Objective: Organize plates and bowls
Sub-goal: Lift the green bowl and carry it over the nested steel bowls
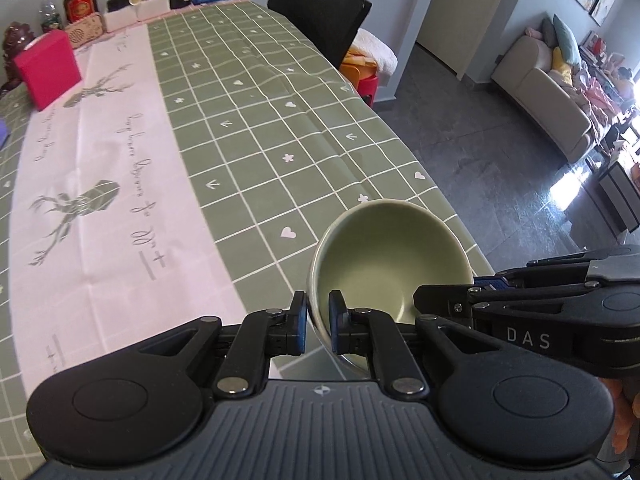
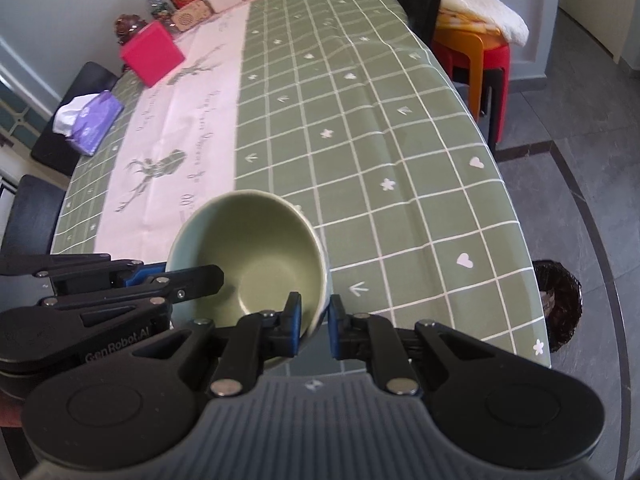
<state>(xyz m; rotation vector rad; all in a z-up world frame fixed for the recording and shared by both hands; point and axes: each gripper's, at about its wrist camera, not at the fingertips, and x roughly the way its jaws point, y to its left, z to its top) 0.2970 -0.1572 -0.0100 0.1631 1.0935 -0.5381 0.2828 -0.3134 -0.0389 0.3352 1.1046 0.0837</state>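
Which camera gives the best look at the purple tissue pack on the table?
The right wrist view: the purple tissue pack lies whole at the table's left edge, white tissue sticking out. The left wrist view catches only a purple sliver at its left border.

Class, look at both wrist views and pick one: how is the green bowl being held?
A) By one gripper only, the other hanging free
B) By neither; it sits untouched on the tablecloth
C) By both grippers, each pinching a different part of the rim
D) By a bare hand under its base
C: the left gripper clamps the green bowl's near rim wall, while the right gripper clamps another part of the same rim.
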